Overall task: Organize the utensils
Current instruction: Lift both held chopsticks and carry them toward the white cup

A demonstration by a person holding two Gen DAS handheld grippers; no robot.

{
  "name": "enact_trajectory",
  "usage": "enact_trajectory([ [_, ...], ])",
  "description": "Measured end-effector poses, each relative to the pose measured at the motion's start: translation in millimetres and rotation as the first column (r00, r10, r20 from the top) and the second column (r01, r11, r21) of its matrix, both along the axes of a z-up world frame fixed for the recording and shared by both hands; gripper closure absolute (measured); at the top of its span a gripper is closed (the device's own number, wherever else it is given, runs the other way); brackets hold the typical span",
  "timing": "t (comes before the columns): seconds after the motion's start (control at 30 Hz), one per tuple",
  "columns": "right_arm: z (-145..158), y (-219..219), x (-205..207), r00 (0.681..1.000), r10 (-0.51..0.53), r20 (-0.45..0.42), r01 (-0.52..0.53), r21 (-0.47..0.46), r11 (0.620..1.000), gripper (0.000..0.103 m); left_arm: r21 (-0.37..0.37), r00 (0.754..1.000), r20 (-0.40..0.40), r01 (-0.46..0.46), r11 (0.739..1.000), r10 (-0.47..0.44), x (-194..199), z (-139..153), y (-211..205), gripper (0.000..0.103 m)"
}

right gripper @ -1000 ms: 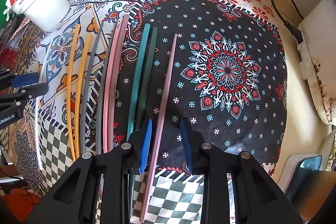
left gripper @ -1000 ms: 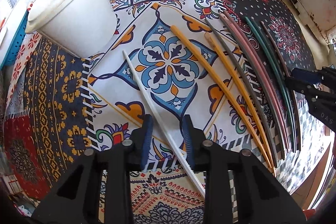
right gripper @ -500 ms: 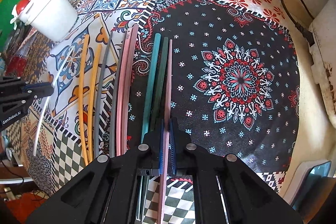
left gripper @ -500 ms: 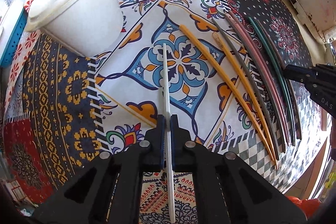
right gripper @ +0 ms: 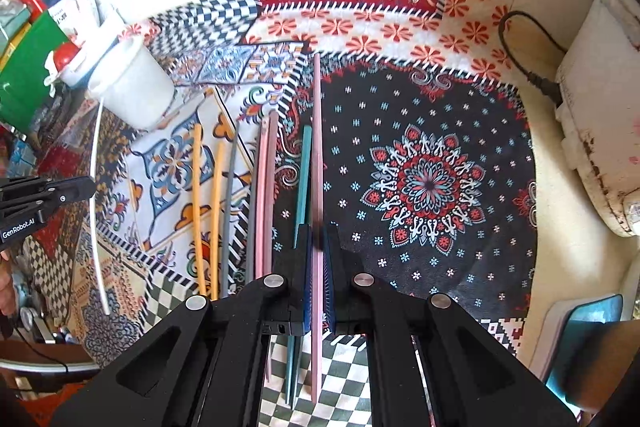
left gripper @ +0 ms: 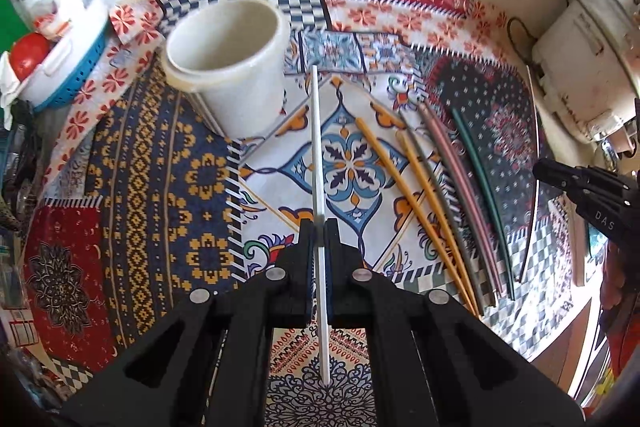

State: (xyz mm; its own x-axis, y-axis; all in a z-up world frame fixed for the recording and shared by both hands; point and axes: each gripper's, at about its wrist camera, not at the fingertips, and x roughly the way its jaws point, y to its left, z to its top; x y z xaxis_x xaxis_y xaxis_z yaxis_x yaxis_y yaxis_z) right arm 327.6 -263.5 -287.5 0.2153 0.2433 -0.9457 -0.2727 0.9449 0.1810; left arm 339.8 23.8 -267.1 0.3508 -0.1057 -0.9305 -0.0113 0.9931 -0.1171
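My left gripper [left gripper: 319, 227] is shut on a white chopstick [left gripper: 317, 147], held off the patterned cloth with its far tip beside the white cup [left gripper: 226, 67]. My right gripper [right gripper: 319, 231] is shut on a pink chopstick [right gripper: 317, 147], also lifted above the cloth. On the cloth lie two yellow chopsticks [left gripper: 404, 187], a grey one [left gripper: 434, 195], two pink ones [left gripper: 460, 187] and two teal ones [left gripper: 482, 179]. In the right wrist view the same row shows: yellow chopsticks [right gripper: 198, 195], a grey chopstick [right gripper: 230, 195], pink chopsticks [right gripper: 264, 195], teal chopsticks [right gripper: 305, 179], and the cup [right gripper: 132, 87].
A blue basket [left gripper: 76, 75] with a white container and red object sits at the back left. A white appliance [left gripper: 580, 67] with a black cable stands at the right edge. A wall runs behind the table.
Both grippers closed on their chopsticks, white in the left and pink in the right, then lifted them off the cloth. The left one swung its stick toward the cup.
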Motion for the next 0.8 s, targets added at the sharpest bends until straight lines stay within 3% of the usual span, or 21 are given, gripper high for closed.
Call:
enact_trajectory([
  [0.63,91,44,-25,0.978,-0.044,0.205,0.033,0.059,0.998,0.098,-0.051,0.968,0.249,0.039,0.998,-0.025,-35,86,15,0.103],
  [0.8,107,63,-22,0.967,-0.041,0.251,0.025,0.069,0.997,0.098,-0.071,0.964,0.262,0.055,0.996,-0.035,-32,93,27,0.103],
])
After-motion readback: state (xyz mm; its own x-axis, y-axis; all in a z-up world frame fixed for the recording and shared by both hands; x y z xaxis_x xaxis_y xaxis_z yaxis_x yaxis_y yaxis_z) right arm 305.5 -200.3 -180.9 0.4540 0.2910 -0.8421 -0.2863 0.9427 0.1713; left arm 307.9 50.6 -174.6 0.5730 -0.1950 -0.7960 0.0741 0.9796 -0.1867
